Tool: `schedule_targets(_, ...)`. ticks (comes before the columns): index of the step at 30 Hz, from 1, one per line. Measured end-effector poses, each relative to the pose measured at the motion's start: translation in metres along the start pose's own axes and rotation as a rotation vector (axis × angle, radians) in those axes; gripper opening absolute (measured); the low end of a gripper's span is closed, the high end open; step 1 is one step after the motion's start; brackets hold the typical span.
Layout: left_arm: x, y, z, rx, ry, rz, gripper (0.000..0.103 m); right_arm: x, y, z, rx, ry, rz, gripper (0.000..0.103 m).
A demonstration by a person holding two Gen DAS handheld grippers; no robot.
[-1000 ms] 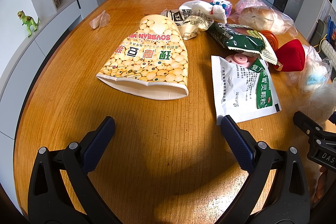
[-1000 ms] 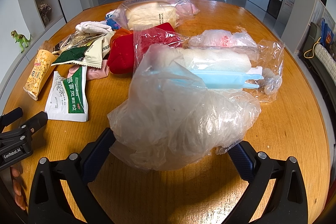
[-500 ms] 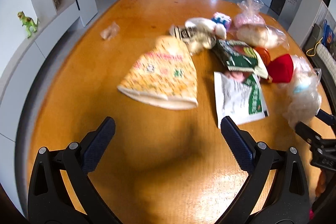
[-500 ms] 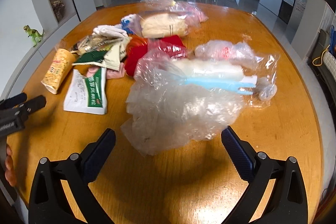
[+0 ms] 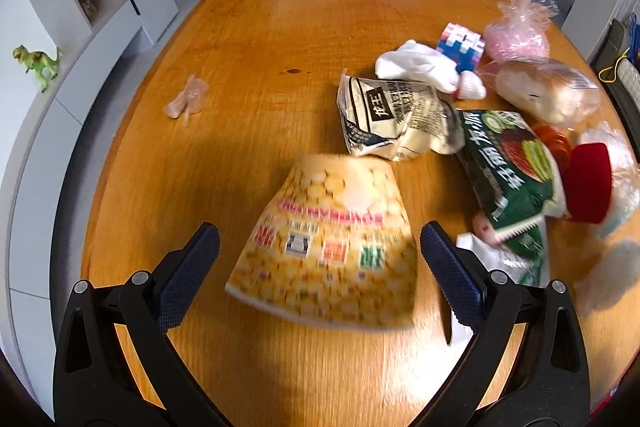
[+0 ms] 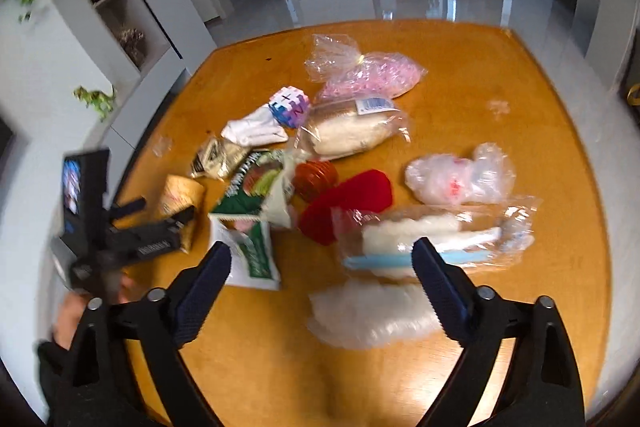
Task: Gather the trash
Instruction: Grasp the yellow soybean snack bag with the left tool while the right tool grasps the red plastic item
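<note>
Currently, the left claw [image 5: 320, 247] is being held wide apart above the wooden table [image 5: 260, 27], with nothing gripped. The yellow soybean-print cup [image 5: 328, 247], blurred in the left wrist view, is being seen lying on its side between the two spread fingers [image 5: 192, 263]; whether it is being touched cannot be told. Just beyond the cup, a crumpled cream wrapper [image 5: 392, 123] is being shown beside a green snack bag [image 5: 512, 175], which is partly being laid over a white-and-green sachet [image 5: 520, 267]. A small clear plastic scrap [image 5: 186, 101] is being left well apart, toward the table's left edge.

The right claw [image 6: 320, 267] is likewise being held released, gripping nothing, above the near part of the table. A crumpled clear plastic bag [image 6: 372, 315] is being seen just below its spread fingers [image 6: 436, 283], and a clear packet holding a blue mask [image 6: 432, 239] is lying just behind. Further back, a red item [image 6: 352, 203], a bagged bread loaf [image 6: 352, 131], a pink-filled bag [image 6: 372, 79] and a white sock [image 6: 256, 131] are being shown clustered together. A toy dinosaur [image 5: 36, 65] is being displayed on the side shelf.
</note>
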State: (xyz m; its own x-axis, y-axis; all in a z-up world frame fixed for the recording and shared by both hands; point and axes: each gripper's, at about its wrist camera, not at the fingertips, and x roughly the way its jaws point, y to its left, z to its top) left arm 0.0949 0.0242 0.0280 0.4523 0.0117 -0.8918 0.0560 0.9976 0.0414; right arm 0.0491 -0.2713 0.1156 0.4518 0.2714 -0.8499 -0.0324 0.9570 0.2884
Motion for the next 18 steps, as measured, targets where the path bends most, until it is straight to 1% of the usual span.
schedule_targets(1, 0.003, 0.001, 0.001, -0.002, 0.007, -0.001, 0.097, 0.008, -0.002, 0.012, 0.033, 0.031, 0.002, 0.076)
schedule_targets(2, 0.007, 0.001, 0.002, -0.004, 0.017, -0.004, 0.097, 0.016, -0.005, 0.019, 0.065, 0.058, 0.001, 0.074)
schedule_targets(4, 0.015, 0.0, 0.004, -0.001, 0.038, -0.015, 0.097, 0.032, -0.012, 0.031, 0.126, 0.116, -0.006, 0.073)
schedule_targets(5, 0.017, -0.001, 0.004, 0.004, 0.044, -0.015, 0.097, 0.041, -0.015, 0.035, 0.144, 0.135, -0.027, 0.073)
schedule_targets(7, 0.024, -0.005, 0.004, 0.024, 0.054, -0.006, 0.097, 0.053, -0.018, 0.036, 0.159, 0.152, -0.073, 0.073)
schedule_targets(8, 0.024, -0.006, 0.003, 0.026, 0.047, -0.009, 0.097, 0.058, -0.019, 0.035, 0.168, 0.159, -0.091, 0.073)
schedule_targets(10, 0.024, -0.006, 0.002, 0.022, 0.033, -0.007, 0.096, 0.068, -0.02, 0.033, 0.176, 0.178, -0.103, 0.073)
schedule_targets(11, 0.023, -0.006, 0.001, 0.02, 0.027, -0.005, 0.094, 0.075, -0.019, 0.03, 0.178, 0.188, -0.113, 0.073)
schedule_targets(12, 0.021, -0.008, -0.002, 0.018, 0.017, -0.007, 0.087, 0.08, -0.018, 0.029, 0.179, 0.192, -0.12, 0.073)
schedule_targets(15, 0.013, -0.016, -0.011, 0.03, -0.004, 0.007, 0.086, 0.094, -0.015, 0.028, 0.176, 0.191, -0.144, 0.073)
schedule_targets(16, 0.012, -0.018, -0.014, 0.033, -0.007, -0.001, 0.086, 0.099, -0.015, 0.028, 0.173, 0.2, -0.151, 0.071)
schedule_targets(17, 0.011, -0.02, -0.017, 0.033, -0.01, -0.001, 0.086, 0.103, -0.015, 0.028, 0.165, 0.203, -0.166, 0.063)
schedule_targets(18, 0.009, -0.021, -0.019, 0.033, -0.013, 0.002, 0.086, 0.104, -0.015, 0.028, 0.155, 0.193, -0.163, 0.06)
